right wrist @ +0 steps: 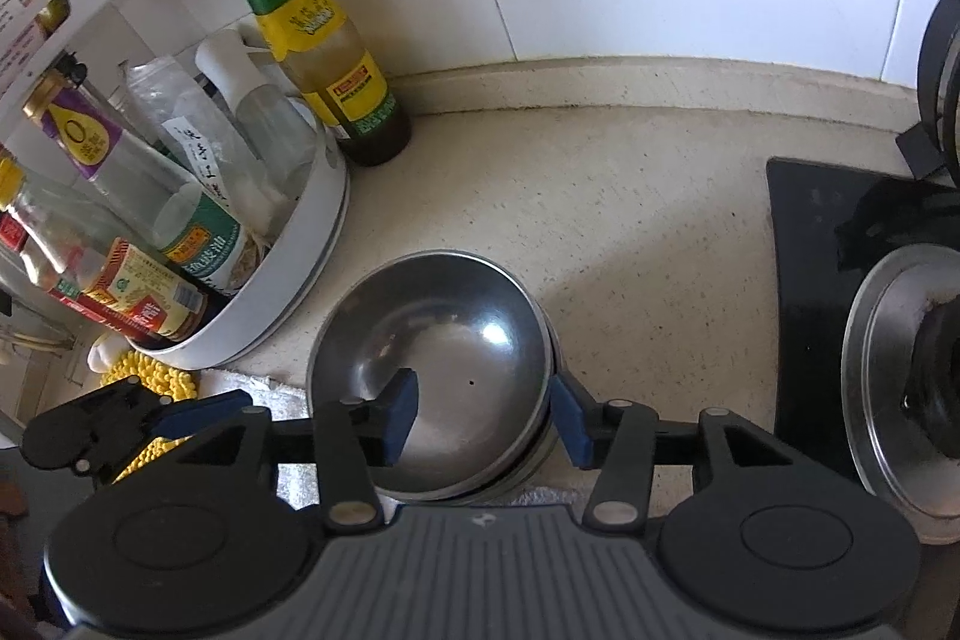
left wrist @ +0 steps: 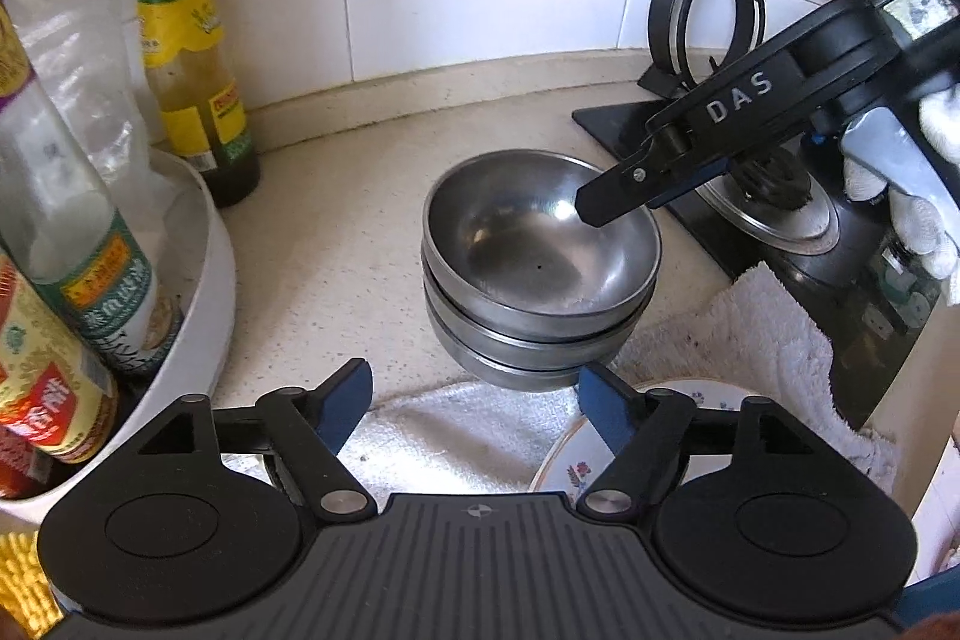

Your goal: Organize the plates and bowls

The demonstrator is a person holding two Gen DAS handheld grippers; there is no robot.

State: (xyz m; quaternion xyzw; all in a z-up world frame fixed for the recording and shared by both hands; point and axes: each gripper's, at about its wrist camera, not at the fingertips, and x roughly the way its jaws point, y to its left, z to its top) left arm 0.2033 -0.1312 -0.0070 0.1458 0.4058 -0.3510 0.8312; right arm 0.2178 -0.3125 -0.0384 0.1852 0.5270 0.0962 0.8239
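Observation:
A stack of steel bowls stands on the beige counter, also in the right wrist view. My right gripper is open and straddles the right rim of the top bowl, one finger inside, one outside; it shows from the side in the left wrist view. My left gripper is open and empty, just in front of the stack. A floral plate lies on a white towel under the left gripper's right finger.
A white round rack with sauce bottles stands left of the bowls. A green-labelled bottle stands by the tiled wall. A black gas stove with burner and pot stand is on the right. A yellow cloth lies beside the rack.

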